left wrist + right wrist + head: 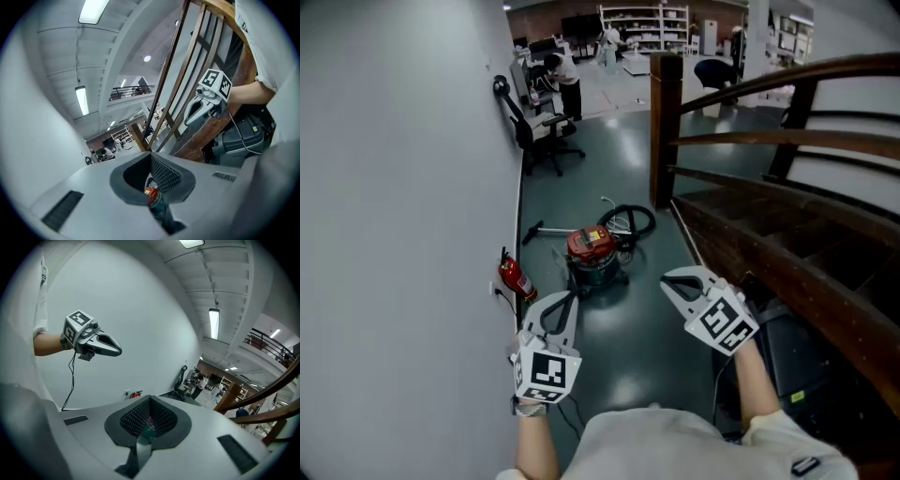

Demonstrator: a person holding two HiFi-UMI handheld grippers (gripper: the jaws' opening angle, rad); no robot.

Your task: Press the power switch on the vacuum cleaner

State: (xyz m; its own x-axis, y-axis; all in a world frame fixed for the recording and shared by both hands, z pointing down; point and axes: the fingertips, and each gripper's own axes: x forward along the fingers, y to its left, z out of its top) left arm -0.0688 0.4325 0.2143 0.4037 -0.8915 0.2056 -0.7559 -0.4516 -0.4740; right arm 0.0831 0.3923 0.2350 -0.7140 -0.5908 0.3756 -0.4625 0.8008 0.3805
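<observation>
The vacuum cleaner (pixel 593 254) stands on the dark floor ahead, a teal drum with a red top and a black hose (pixel 630 220) coiled behind it. Both grippers hover short of it and touch nothing. My left gripper (pixel 568 296) points at it from the lower left, jaws shut and empty. My right gripper (pixel 668 281) hangs to the vacuum's right, jaws also closed on nothing. In the left gripper view the vacuum cleaner (pixel 155 200) shows small through the notch behind the closed tips of the left gripper (pixel 151 157). The right gripper view has its gripper (pixel 150 400) shut, with a bit of the vacuum cleaner (pixel 149 428) behind it.
A white wall runs along the left with a red fire extinguisher (pixel 516 277) at its foot. A wooden staircase (pixel 769 216) with a post (pixel 665 131) rises on the right, a black case (pixel 792 356) beside it. An office chair (pixel 539 131) and a person (pixel 565 80) are farther back.
</observation>
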